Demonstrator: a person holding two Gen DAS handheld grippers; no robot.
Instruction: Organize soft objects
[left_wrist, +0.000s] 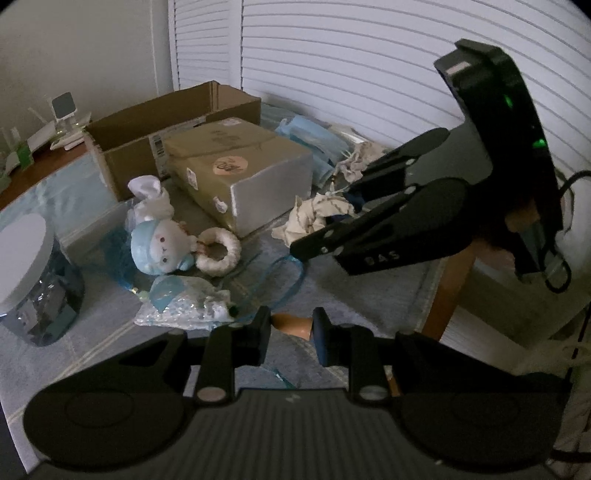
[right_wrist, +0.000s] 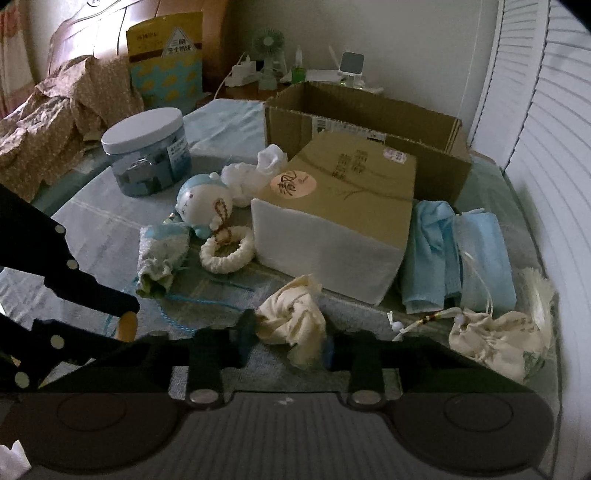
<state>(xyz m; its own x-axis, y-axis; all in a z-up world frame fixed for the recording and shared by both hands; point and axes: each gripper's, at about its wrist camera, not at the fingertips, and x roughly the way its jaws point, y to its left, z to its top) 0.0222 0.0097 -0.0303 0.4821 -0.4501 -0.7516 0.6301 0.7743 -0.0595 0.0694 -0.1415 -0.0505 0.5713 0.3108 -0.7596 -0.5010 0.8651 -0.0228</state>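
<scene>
Our left gripper (left_wrist: 291, 334) has its jaws closed on a small tan object (left_wrist: 293, 325) we cannot identify. Our right gripper (right_wrist: 287, 341) has its jaws clamped on a crumpled cream cloth pouch (right_wrist: 291, 317) on the bed (right_wrist: 92, 225). Ahead sit a plush doll (right_wrist: 205, 205), a closed carton (right_wrist: 332, 218), blue face masks (right_wrist: 454, 254) and another pouch (right_wrist: 498, 341).

An open cardboard box (right_wrist: 369, 118) stands behind a sealed carton (right_wrist: 332, 206). A white-lidded jar (right_wrist: 147, 151) sits left; a small green fan (right_wrist: 269, 48) farther back.
</scene>
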